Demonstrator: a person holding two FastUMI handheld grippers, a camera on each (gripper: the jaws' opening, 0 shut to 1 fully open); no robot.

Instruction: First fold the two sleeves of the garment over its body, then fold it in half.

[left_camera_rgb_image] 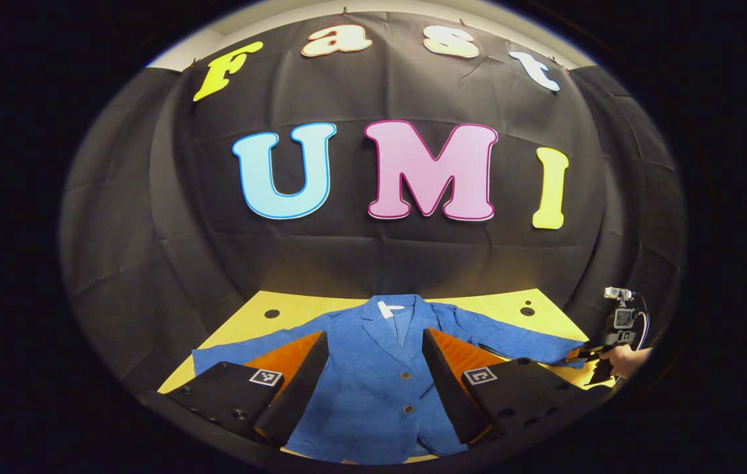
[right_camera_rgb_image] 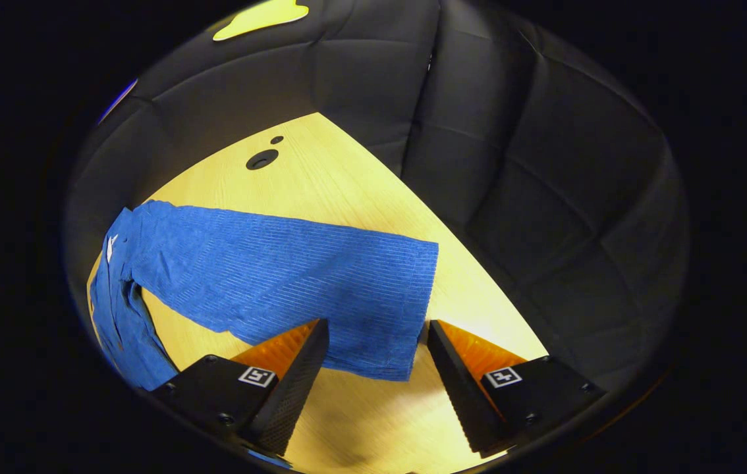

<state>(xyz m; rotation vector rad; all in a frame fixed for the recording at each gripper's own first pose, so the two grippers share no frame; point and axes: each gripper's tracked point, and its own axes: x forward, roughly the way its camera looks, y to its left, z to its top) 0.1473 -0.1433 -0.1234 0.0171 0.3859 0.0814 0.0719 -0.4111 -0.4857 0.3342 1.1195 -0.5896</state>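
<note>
A blue button-up jacket (left_camera_rgb_image: 373, 375) lies face up on the yellow table (left_camera_rgb_image: 281, 309), both sleeves spread out sideways. My left gripper (left_camera_rgb_image: 373, 336) hovers open above the jacket's front, a finger to each side of the button line, holding nothing. In the right gripper view, the jacket's sleeve (right_camera_rgb_image: 281, 276) stretches across the table (right_camera_rgb_image: 334, 184), and its cuff (right_camera_rgb_image: 406, 309) lies between the fingers of my open right gripper (right_camera_rgb_image: 373, 349). The left gripper view shows that gripper (left_camera_rgb_image: 581, 355) at the end of the sleeve (left_camera_rgb_image: 512, 339), held by a hand (left_camera_rgb_image: 627, 359).
Black cloth walls close in behind and beside the table. Two round holes (right_camera_rgb_image: 261, 158) sit in the tabletop near its far corner, with another hole (left_camera_rgb_image: 272, 313) at the back left. Bare wood (right_camera_rgb_image: 380, 421) shows below the cuff.
</note>
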